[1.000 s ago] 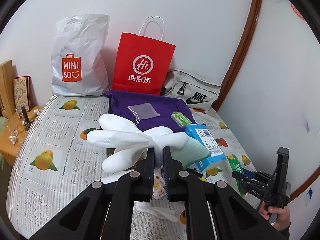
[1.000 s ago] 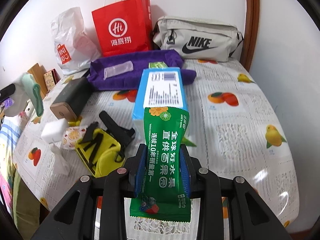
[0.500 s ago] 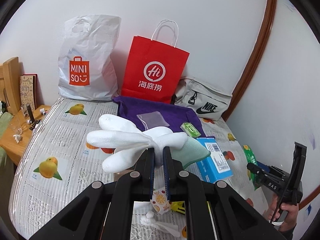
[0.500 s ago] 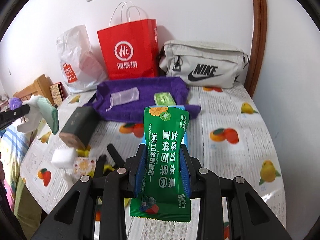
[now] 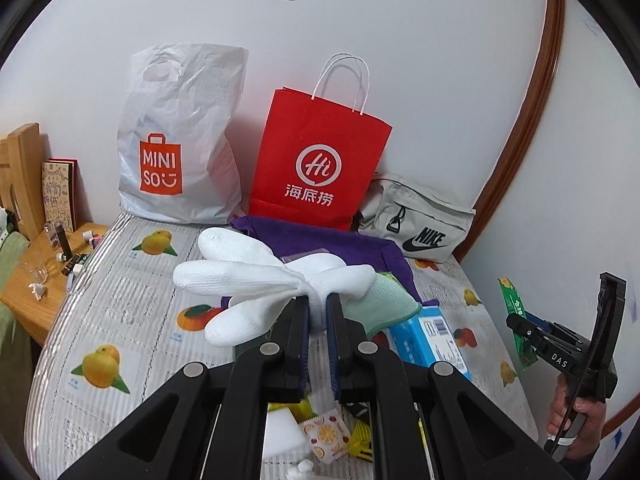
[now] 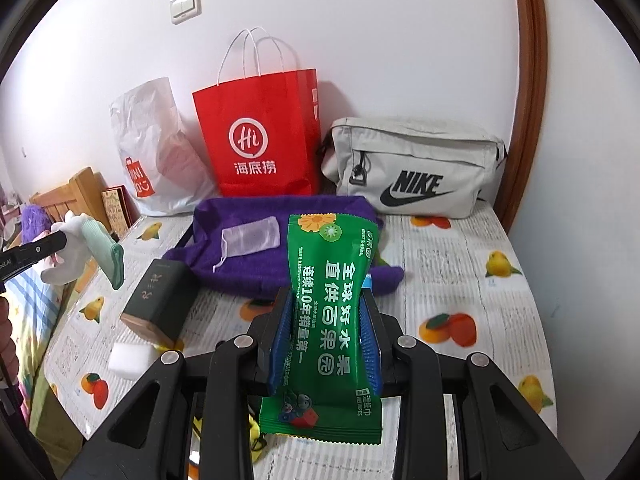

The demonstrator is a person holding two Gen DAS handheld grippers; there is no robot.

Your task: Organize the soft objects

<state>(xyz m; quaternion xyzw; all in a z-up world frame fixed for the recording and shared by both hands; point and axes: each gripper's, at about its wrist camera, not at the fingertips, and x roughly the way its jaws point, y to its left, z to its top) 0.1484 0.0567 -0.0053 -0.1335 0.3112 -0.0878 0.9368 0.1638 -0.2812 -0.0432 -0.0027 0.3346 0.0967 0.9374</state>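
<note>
My left gripper (image 5: 318, 308) is shut on a white knit glove (image 5: 256, 276) with a pale green cuff, held in the air above the table. The same glove (image 6: 86, 252) shows at the left edge of the right wrist view. My right gripper (image 6: 326, 308) is shut on a green wet-wipes packet (image 6: 326, 308), lifted above the table; that packet (image 5: 516, 312) and the hand holding the tool show at the right of the left wrist view. A purple cloth bag (image 6: 280, 256) lies on the table with a small translucent pouch (image 6: 250, 236) on it.
At the back wall stand a white MINISO bag (image 5: 180, 140), a red paper bag (image 5: 320, 164) and a grey Nike pouch (image 6: 412, 168). A blue box (image 5: 436, 332), a dark green box (image 6: 160, 300), a white sponge (image 6: 130, 356) and small yellow items lie on the fruit-print tablecloth (image 6: 460, 280).
Both grippers have risen with their loads. The blue box has dropped out of sight behind the green packet in the right wrist view, and the bags at the wall look nearer.
</note>
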